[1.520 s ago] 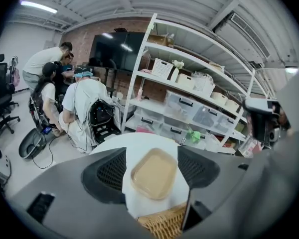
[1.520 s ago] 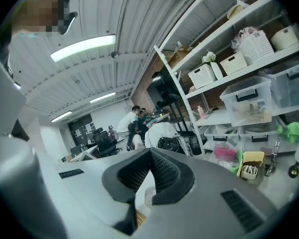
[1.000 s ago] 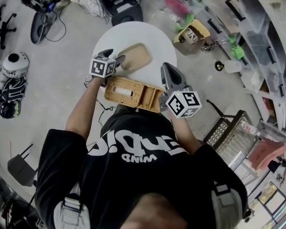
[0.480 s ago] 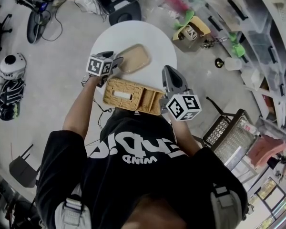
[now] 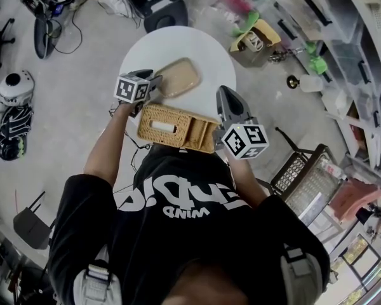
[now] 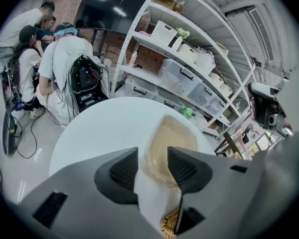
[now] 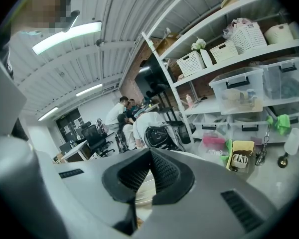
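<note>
A tan plastic tray (image 5: 178, 76) lies on a round white table (image 5: 178, 43). A woven wicker box (image 5: 174, 127) sits at the table's near edge. My left gripper (image 5: 156, 79) hovers at the tray's left end. In the left gripper view the tray (image 6: 174, 138) shows through a narrow gap between the jaws, so the left gripper (image 6: 153, 156) is open, and the wicker box (image 6: 170, 226) peeks out below. My right gripper (image 5: 223, 93) hangs over the table's right edge beside the wicker box. In its own view the right gripper (image 7: 149, 153) has its tips together, shut on nothing.
Shelves with plastic bins (image 5: 330, 18) run along the right. On the floor stand a cardboard box (image 5: 257, 43), a bottle (image 5: 308, 86) and a wire basket (image 5: 308, 183). Several people crouch beyond the table (image 6: 60, 68). A helmet (image 5: 16, 88) lies at the left.
The left gripper's view has tipped down toward the table and come closer to the tray. Its jaws stand closer together than before. The right gripper has barely moved.
</note>
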### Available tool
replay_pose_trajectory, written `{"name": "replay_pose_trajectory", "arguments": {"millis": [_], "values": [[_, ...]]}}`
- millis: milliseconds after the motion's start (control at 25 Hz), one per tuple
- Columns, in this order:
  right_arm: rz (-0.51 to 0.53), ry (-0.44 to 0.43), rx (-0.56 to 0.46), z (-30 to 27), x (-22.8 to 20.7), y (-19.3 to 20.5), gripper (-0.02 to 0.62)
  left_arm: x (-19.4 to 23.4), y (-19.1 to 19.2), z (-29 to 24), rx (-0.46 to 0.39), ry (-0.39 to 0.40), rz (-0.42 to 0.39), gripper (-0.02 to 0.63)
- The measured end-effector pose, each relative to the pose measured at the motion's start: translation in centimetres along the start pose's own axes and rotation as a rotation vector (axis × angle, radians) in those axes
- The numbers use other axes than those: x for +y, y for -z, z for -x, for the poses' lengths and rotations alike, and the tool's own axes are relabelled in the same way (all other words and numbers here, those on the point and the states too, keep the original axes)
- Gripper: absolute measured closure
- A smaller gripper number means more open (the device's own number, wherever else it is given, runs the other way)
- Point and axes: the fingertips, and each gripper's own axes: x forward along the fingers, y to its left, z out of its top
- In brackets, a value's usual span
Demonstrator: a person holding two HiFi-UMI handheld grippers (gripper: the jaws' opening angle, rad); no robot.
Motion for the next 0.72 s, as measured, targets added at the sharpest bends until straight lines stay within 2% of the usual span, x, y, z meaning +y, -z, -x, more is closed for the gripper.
{"name": "replay_pose_trajectory", "arguments": {"millis": [280, 440, 480, 720], "values": [[-0.012, -0.003, 0.001, 0.0, 0.0, -0.1, 0.597, -0.4, -0.3, 1.0, -0.01, -0.039, -0.034, 0.494], [-0.017, -0.008, -0.004, 0.2, 0.0, -0.3, 0.597, -0.8, -1.2, 1.9, -0.047, -0.045, -0.019, 0.528], [-0.017, -0.009, -0.005, 0.2, 0.0, -0.3, 0.597, -0.8, -1.3, 2.1, -0.058, -0.046, -0.011, 0.558], [-0.01, -0.017, -0.014, 1.3, 0.0, -0.6, 0.597, -1.7, -2.1, 3.7, -0.107, -0.066, -0.011, 0.566]]}}
